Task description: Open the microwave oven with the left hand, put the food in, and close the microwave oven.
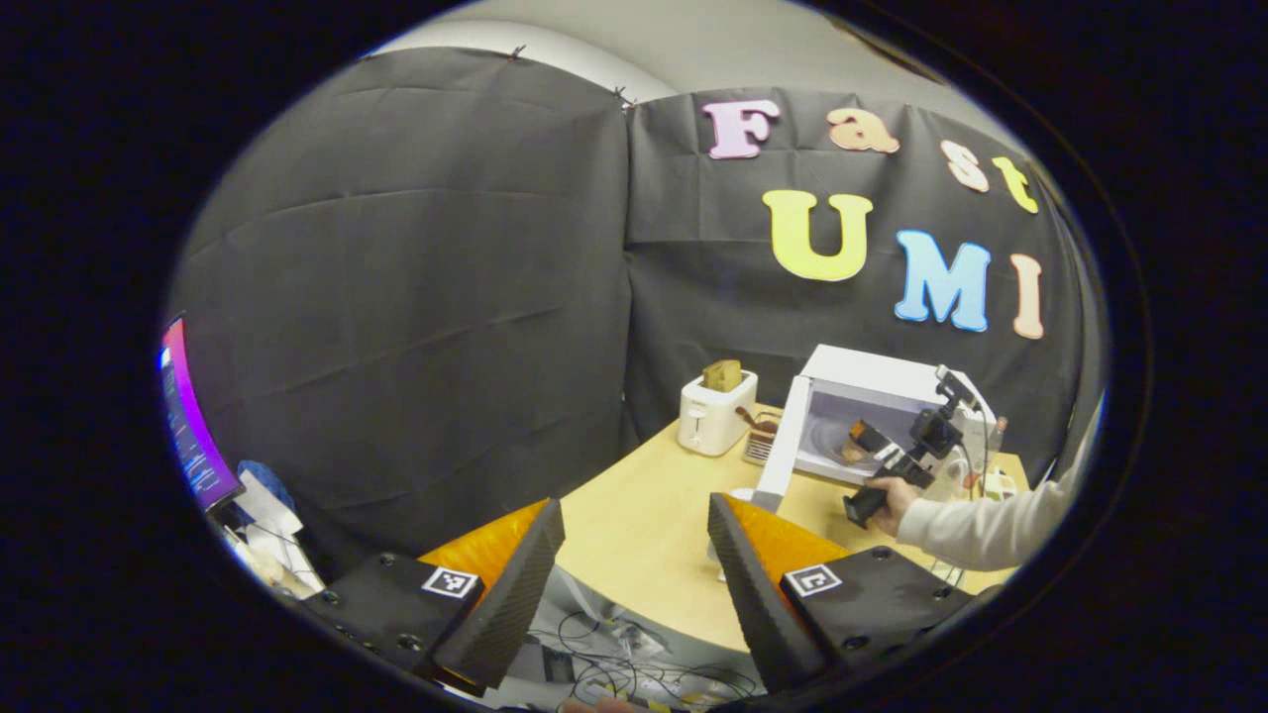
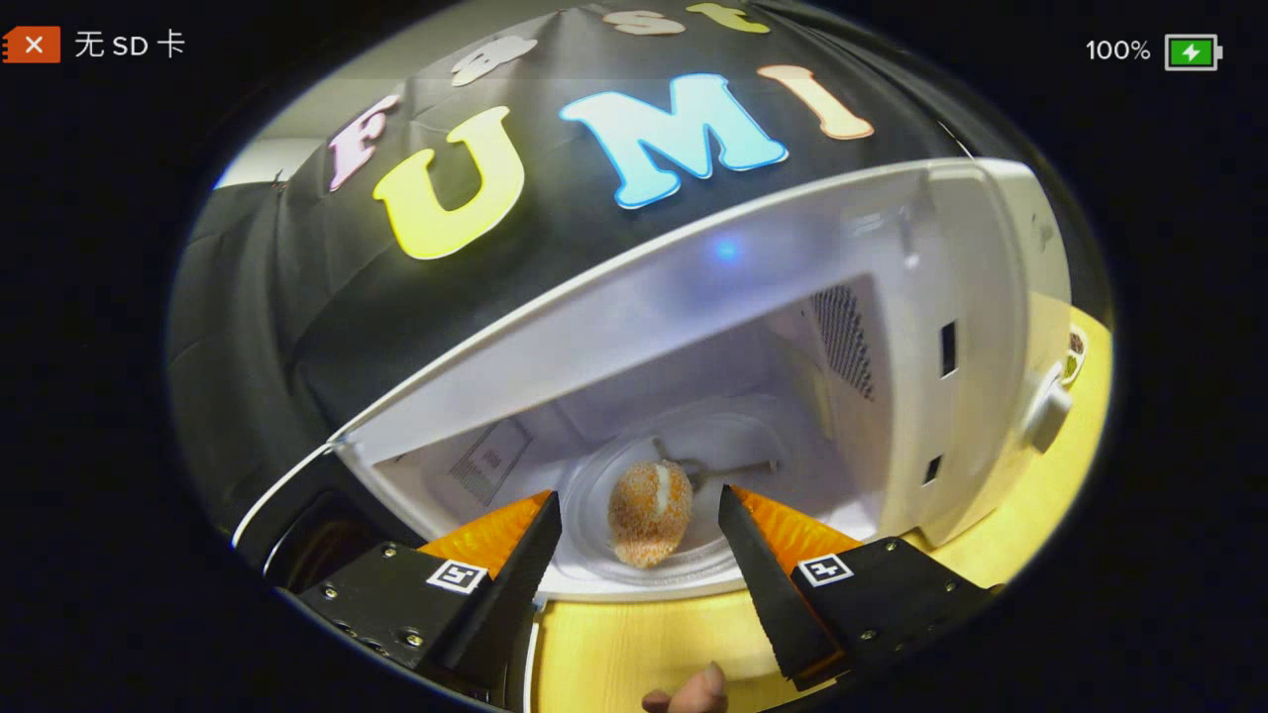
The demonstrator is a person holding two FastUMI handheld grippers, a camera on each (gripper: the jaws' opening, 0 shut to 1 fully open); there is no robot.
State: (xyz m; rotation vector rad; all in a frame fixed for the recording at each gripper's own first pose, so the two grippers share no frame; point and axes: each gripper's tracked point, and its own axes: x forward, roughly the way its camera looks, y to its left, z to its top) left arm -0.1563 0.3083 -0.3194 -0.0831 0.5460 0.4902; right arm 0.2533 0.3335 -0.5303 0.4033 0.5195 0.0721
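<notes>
The white microwave (image 1: 872, 381) stands at the table's far right with its door (image 1: 781, 451) swung open to the left. In the right gripper view, a round breaded piece of food (image 2: 649, 510) lies on the glass turntable (image 2: 733, 446) inside the microwave (image 2: 981, 327). My right gripper (image 2: 639, 502) is open at the oven's mouth, its fingers on either side of the food and apart from it. The left gripper view shows that right gripper (image 1: 860, 441) reaching into the cavity, held by a hand. My left gripper (image 1: 634, 520) hangs open and empty off the table's near edge.
A white toaster (image 1: 715, 414) with a slice in it stands left of the microwave on the wooden table (image 1: 644, 525). A small rack (image 1: 759, 446) sits between them. A lit monitor (image 1: 188, 426) and clutter are at far left; cables lie below the table edge.
</notes>
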